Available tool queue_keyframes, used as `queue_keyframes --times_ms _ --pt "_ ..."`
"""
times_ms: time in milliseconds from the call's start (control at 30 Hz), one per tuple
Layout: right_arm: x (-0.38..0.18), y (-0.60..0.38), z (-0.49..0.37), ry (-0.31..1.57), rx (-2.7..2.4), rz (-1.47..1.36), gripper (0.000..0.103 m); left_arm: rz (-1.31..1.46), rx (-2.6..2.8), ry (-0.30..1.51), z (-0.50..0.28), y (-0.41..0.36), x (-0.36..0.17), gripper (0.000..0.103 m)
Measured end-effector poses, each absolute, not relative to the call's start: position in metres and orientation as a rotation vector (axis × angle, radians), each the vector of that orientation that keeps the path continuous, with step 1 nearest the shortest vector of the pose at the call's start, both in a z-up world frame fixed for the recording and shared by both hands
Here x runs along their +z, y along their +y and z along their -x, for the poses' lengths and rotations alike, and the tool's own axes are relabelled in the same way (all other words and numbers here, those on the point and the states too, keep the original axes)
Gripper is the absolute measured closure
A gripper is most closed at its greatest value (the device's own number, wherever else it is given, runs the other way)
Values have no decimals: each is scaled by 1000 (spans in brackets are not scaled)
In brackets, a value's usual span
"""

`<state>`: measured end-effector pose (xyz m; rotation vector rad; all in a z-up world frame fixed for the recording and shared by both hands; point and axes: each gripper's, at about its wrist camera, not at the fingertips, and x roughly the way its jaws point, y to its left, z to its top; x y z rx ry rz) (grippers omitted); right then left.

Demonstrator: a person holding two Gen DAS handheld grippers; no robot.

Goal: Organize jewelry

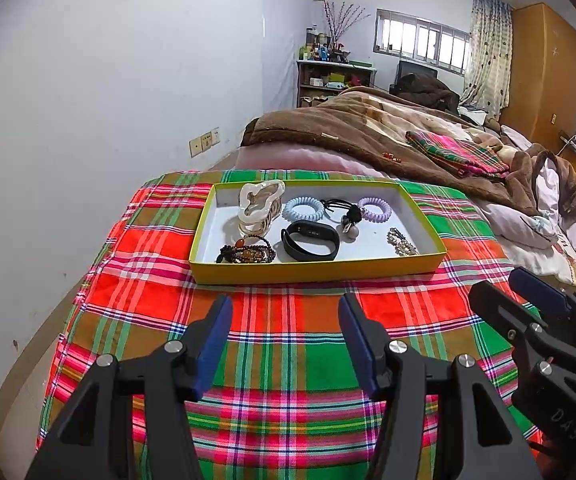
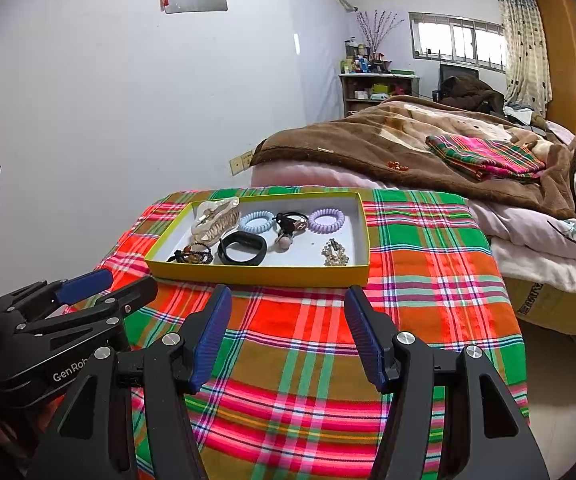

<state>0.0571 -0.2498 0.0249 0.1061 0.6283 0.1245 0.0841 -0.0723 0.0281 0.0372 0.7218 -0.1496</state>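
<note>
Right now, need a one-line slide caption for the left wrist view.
Open left hand-held gripper faces a yellow tray of jewelry on a plaid cloth.

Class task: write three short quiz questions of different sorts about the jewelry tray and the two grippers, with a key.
1. True or false: the black wristband lies outside the yellow tray.
2. How many coiled hair ties are in the tray?
3. Choose: the left gripper and right gripper have jaws A) shut on jewelry B) open and empty.

Key: 1 false. 2 two, the blue coil tie and the purple coil tie. 3 B.
</note>
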Motion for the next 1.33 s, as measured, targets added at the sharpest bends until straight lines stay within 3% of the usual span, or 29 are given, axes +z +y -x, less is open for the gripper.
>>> queue_keyframes --times_ms 1333 --pt "24 -250 -58 631 123 -110 44 -21 -137 743 -84 -70 27 46"
